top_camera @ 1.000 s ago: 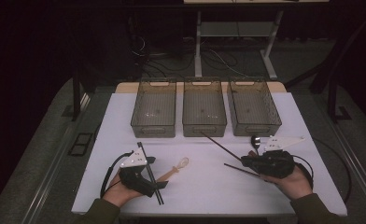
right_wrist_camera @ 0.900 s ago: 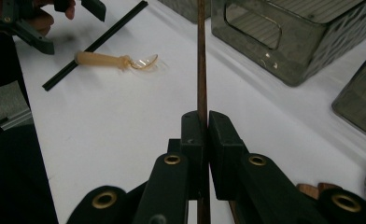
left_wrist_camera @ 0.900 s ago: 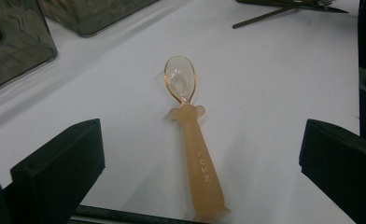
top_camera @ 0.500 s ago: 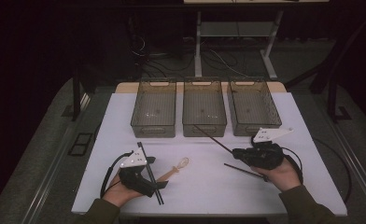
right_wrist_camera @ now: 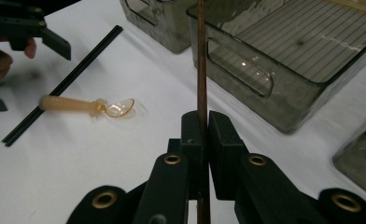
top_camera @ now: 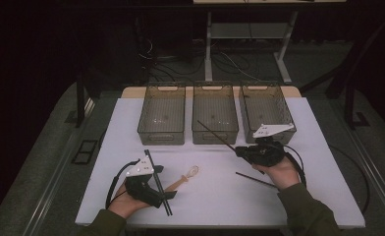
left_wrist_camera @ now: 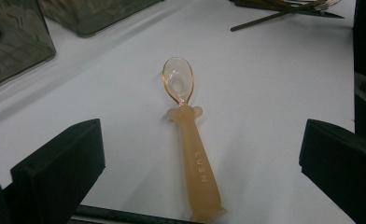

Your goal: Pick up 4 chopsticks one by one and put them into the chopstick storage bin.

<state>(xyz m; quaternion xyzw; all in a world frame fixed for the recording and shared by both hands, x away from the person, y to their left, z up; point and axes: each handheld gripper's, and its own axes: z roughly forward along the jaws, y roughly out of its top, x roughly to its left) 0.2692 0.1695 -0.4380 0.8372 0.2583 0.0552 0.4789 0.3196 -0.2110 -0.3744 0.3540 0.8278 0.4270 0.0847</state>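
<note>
A single dark brown chopstick (top_camera: 215, 133) is being clamped between the pads of the right gripper (top_camera: 243, 150), whose jaws are being kept nearly closed on it. In the right gripper view the chopstick (right_wrist_camera: 201, 70) is being seen running straight up from the jaws. In the high view its long axis is being directed far and left, with the free tip being held over the near wall of the middle bin (top_camera: 215, 132). The gripper body is being held just in front of the right bin (top_camera: 267, 129).

A second chopstick (top_camera: 256, 179) is being left flat on the white table (top_camera: 220, 206), just near the right hand, with its long axis lying left to right and its left end slightly farther away.

The left gripper (left_wrist_camera: 202, 154) is being held with its jaws wide apart, and nothing is being gripped. Between them, without contact, a translucent orange baby spoon (left_wrist_camera: 190, 140) is lying flat on the table. Its bowl is being pointed away from the gripper and its handle end is being seen nearest the camera. In the high view the spoon (top_camera: 184, 178) is lying near the middle of the table, with its axis running near-left to far-right and the bowl at the right.

A pair of black chopsticks (top_camera: 158, 183) is lying just left of the spoon handle, with its long axis running far to near.
</note>
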